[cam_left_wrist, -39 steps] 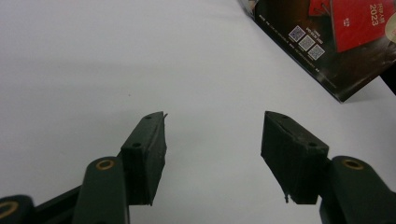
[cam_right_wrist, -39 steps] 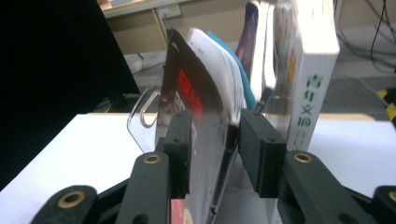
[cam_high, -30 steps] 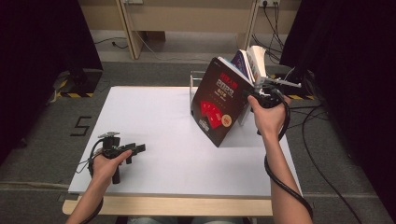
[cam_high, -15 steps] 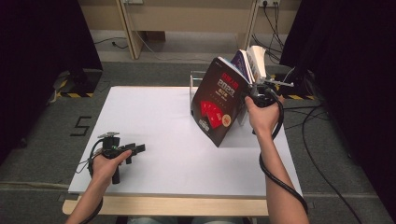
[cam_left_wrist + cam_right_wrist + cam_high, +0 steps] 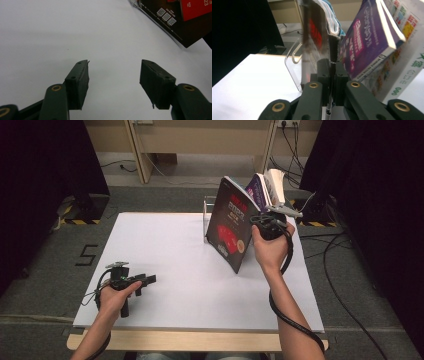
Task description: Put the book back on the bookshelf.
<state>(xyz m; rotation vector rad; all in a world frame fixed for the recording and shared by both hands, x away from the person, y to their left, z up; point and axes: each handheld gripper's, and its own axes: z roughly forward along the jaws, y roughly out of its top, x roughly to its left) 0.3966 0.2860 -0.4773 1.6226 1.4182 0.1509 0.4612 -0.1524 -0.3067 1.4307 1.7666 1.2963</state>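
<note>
Your left hand (image 5: 112, 295) rests near the table's (image 5: 165, 250) front left corner, forearm entering over the front edge. The left gripper (image 5: 141, 281) lies low over the surface, its jaws spread with nothing between them. Your right arm reaches along the right edge toward the far right corner, wrist raised. The right gripper (image 5: 332, 83) has just been closing; its jaws now pinch the cover edge of the dark red book (image 5: 232, 225), which stands tilted there. Count three books: the held one, a purple book (image 5: 364, 40) and a white one (image 5: 404, 47) leaning behind, beside one clear bookend (image 5: 295, 62).
</note>
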